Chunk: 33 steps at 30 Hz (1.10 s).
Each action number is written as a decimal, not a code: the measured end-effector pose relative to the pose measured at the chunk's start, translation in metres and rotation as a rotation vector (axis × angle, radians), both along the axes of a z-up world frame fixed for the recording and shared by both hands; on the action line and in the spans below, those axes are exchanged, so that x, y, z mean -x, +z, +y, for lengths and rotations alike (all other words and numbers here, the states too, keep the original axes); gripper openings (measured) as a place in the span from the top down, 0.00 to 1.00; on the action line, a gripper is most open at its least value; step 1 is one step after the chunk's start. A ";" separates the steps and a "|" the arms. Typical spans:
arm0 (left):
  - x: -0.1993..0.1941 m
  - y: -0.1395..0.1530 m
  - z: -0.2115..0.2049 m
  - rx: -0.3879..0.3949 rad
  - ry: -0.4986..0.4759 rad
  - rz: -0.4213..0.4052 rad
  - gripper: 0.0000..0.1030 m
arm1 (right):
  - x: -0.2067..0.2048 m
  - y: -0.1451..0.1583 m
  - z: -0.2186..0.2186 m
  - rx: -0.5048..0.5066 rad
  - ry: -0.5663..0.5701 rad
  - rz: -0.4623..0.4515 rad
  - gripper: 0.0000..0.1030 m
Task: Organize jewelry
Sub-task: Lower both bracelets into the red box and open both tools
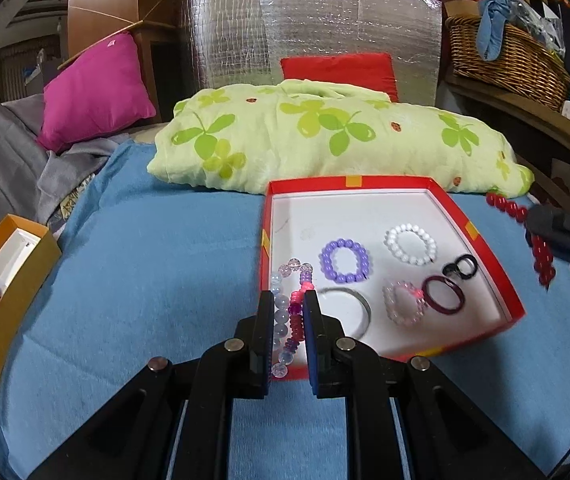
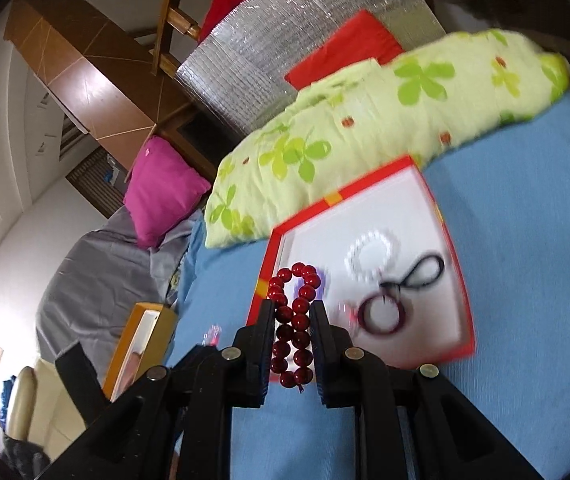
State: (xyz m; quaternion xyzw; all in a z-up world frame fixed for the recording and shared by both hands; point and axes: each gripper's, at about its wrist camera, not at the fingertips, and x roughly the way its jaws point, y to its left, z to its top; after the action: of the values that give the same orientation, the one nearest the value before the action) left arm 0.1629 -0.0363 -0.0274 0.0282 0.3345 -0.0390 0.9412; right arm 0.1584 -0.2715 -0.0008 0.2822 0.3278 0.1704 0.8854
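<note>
Blue bedding [image 1: 165, 240] carries everything. Nearest, the left gripper [image 1: 289, 300] pinches a pastel bracelet [image 1: 291, 312] over the red box's [image 1: 481, 240] near-left corner; the right gripper [image 2: 293, 308] clamps a red bracelet [image 2: 295, 320]. Inside the box lie purple [image 1: 345, 261] and white [image 1: 410, 245] bracelets. Farthest, a green pillow [image 1: 325, 136].
</note>
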 end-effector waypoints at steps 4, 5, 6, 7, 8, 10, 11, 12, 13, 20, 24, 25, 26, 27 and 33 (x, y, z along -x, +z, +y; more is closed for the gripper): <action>-0.012 -0.001 -0.004 -0.025 0.012 -0.005 0.86 | -0.020 0.003 0.005 0.041 -0.009 -0.013 0.82; -0.017 -0.001 -0.006 -0.027 0.011 -0.004 0.86 | -0.023 0.003 0.006 0.049 -0.009 -0.014 0.82; -0.020 -0.001 -0.007 -0.027 0.011 -0.004 0.86 | -0.028 0.001 0.007 0.063 -0.010 -0.015 0.82; -0.024 0.000 -0.008 -0.025 0.011 -0.005 0.86 | -0.030 0.000 0.008 0.072 -0.011 -0.015 0.82; -0.029 0.001 -0.009 -0.024 0.011 -0.007 0.86 | -0.032 -0.002 0.008 0.077 -0.012 -0.015 0.82; -0.038 0.002 -0.012 -0.028 0.014 -0.007 0.86 | -0.039 -0.008 0.008 0.084 -0.013 -0.005 0.82; -0.042 0.002 -0.013 -0.017 0.012 0.000 0.86 | -0.043 -0.011 0.009 0.085 -0.011 0.001 0.82; -0.046 0.003 -0.013 -0.004 0.012 0.007 0.86 | -0.047 -0.012 0.009 0.087 -0.010 0.005 0.82; -0.053 0.003 -0.015 -0.008 0.014 0.010 0.86 | -0.051 -0.014 0.009 0.092 -0.010 0.008 0.82; -0.090 0.004 -0.032 -0.099 0.007 -0.018 0.86 | -0.077 -0.016 -0.002 0.113 -0.032 0.011 0.82; -0.105 0.001 -0.040 -0.121 -0.012 -0.016 0.86 | -0.093 -0.015 -0.009 0.106 -0.054 0.010 0.82; -0.109 0.001 -0.042 -0.123 -0.017 -0.015 0.86 | -0.097 -0.015 -0.010 0.105 -0.056 0.011 0.82; -0.113 0.001 -0.043 -0.125 -0.020 -0.016 0.86 | -0.102 -0.016 -0.011 0.105 -0.056 0.012 0.82; -0.115 0.001 -0.044 -0.128 -0.021 -0.017 0.86 | -0.105 -0.016 -0.010 0.107 -0.055 0.014 0.82; -0.133 -0.005 -0.049 -0.130 -0.024 -0.001 0.86 | -0.128 -0.025 -0.007 0.123 -0.048 0.042 0.82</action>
State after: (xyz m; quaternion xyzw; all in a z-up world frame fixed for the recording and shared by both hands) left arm 0.2958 -0.0850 -0.0324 0.0934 0.3353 -0.0282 0.9370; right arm 0.2866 -0.2782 -0.0254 0.2383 0.3493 0.1229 0.8979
